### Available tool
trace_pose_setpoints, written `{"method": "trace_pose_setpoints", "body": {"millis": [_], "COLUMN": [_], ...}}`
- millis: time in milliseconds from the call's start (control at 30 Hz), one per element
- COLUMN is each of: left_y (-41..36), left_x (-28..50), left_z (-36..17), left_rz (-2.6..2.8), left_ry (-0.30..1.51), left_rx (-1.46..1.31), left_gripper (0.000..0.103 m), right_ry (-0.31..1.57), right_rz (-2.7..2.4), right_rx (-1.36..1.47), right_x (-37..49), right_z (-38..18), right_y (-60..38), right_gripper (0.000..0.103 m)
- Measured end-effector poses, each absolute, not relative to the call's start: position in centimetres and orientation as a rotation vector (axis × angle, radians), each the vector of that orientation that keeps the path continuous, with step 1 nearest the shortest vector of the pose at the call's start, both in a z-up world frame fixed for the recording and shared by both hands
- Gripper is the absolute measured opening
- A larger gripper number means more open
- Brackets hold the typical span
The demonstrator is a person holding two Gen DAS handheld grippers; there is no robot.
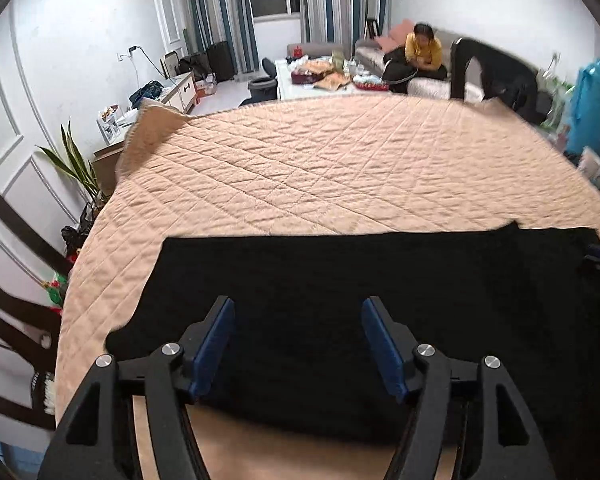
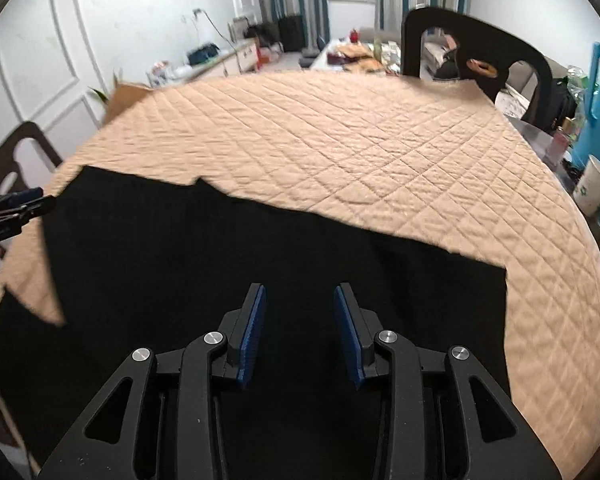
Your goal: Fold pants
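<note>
Two grippers, both empty. Left gripper [image 1: 298, 308]: jaws spread wide, blue pads [image 1: 216, 344] above black cloth, holding nothing. Right gripper [image 2: 300, 294]: jaws parted too, though less widely, likewise over black cloth and gripping nothing.

One pair of black pants [image 1: 340, 300], spread flat along the near edge of a table under one peach quilted cover [image 1: 320, 168]. In the left view, a straight far edge and a square left corner; in the right view [image 2: 220, 264], a stepped, slanting far edge and a notch of quilt showing at the lower left.

Seen only from the left: one woman in a yellow top [image 1: 422, 50] seated on a sofa, and one potted plant [image 1: 74, 160]. Seen only from the right: one paper cup [image 2: 594, 188] past the table's right edge, plus the left gripper's tip [image 2: 18, 202] at the frame's left edge. One dark chair back [image 2: 476, 52] behind the table in both views.
</note>
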State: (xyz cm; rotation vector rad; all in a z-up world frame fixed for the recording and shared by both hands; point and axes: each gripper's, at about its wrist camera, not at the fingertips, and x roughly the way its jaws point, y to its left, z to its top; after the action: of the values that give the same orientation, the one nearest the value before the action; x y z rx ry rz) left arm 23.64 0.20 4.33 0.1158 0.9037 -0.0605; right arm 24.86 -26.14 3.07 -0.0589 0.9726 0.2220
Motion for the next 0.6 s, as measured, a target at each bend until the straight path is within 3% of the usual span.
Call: {"method": "trace_pose_setpoints", "body": {"millis": [233,300,400,467,500,533,600], "left_y": [0.3,0.1,0.0,-0.2,-0.4,-0.7,-1.7], "left_x": [27.4,27.5,27.4,27.2,27.0,26.8,26.3], "left_z": [1.4,1.1,0.8,0.9,0.9,1.1,1.3], "left_rz": [-0.068,-0.08,-0.082,-0.091,-0.112,-0.127,-0.148], "left_ry": [0.961,0.946,0.923,0.916,0.915,0.913,0.904], "left_rx": [0.102,0.099,0.088,0.096,0.091,0.099,0.13], "left_gripper": [0.075,0.082,0.083,0.075,0.064,0.052,0.032], "right_ry": [1.025,1.017,1.012,1.007,1.006,1.006,1.008], "right_rz": [0.219,0.229,0.222,0.211,0.214,0.235,0.239], "right_rx": [-0.067,-0.089,-0.117,-0.136,-0.136,-0.126,-0.132], "right_x": [28.6,28.9,29.3,29.5,29.5,29.7,29.4], "right_z": [1.9,1.7,1.6,1.5,1.5,1.6,1.7], "right_y": [-26.3,-26.0,-25.6,-25.1,-24.9,-24.8,-24.6], "right_gripper": [0.037,0.041,0.046,0.045,0.042,0.027,0.014]}}
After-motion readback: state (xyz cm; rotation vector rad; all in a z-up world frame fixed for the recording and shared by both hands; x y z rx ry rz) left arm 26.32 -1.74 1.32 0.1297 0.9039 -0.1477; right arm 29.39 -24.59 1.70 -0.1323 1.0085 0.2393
